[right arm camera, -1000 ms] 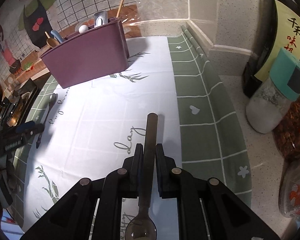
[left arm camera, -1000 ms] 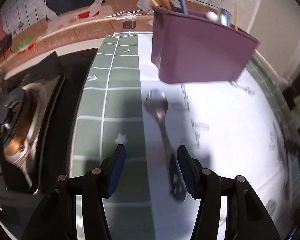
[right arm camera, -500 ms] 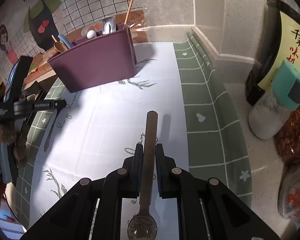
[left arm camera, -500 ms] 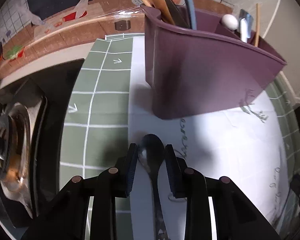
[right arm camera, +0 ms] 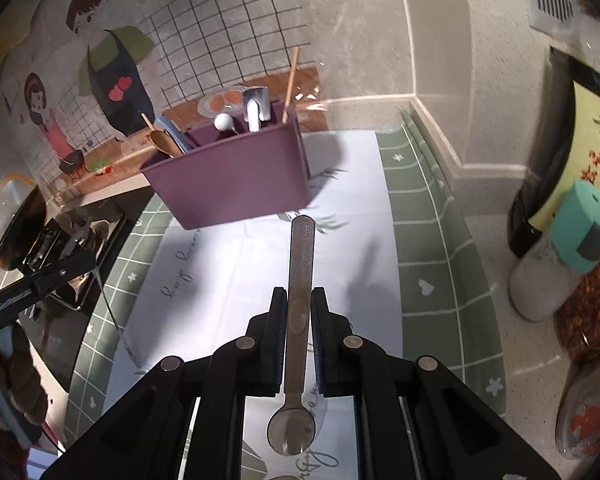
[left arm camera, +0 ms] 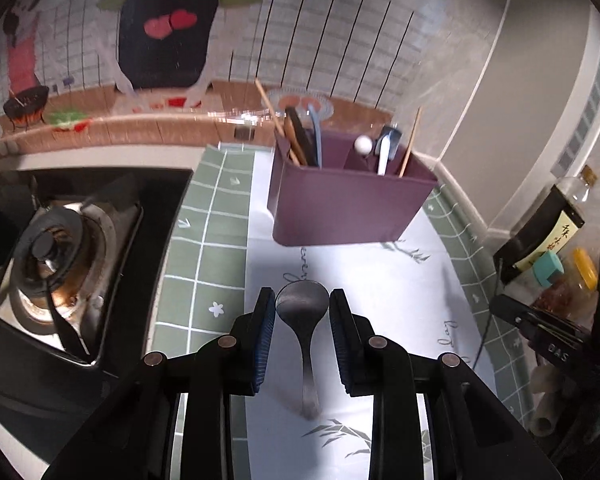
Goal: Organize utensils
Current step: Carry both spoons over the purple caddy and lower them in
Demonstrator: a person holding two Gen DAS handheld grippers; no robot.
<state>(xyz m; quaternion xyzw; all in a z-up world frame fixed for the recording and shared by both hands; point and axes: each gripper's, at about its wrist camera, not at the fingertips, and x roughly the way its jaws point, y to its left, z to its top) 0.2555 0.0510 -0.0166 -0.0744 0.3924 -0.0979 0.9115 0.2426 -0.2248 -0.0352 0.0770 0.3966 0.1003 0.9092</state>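
In the left wrist view my left gripper (left arm camera: 302, 308) is shut on the bowl of a dark metal spoon (left arm camera: 302, 312), lifted above the mat, handle hanging down toward me. The purple utensil caddy (left arm camera: 350, 196) stands ahead with chopsticks, spoons and a scoop in it. In the right wrist view my right gripper (right arm camera: 299, 312) is shut on a clear brown plastic spoon (right arm camera: 300, 272), handle pointing toward the caddy (right arm camera: 236, 184), bowl near the camera. The left gripper (right arm camera: 40, 280) with its spoon shows at the left edge.
A gas stove (left arm camera: 52, 264) lies left of the green and white mat (left arm camera: 380, 288). A soy sauce bottle (right arm camera: 580, 128), a teal-capped shaker (right arm camera: 564, 252) and spice jars (right arm camera: 588, 320) stand at the right by the wall.
My left gripper closed on the metal spoon's bowl, lifted it off the mat and drew back from the caddy. My right gripper rose and moved toward the caddy with the plastic spoon.
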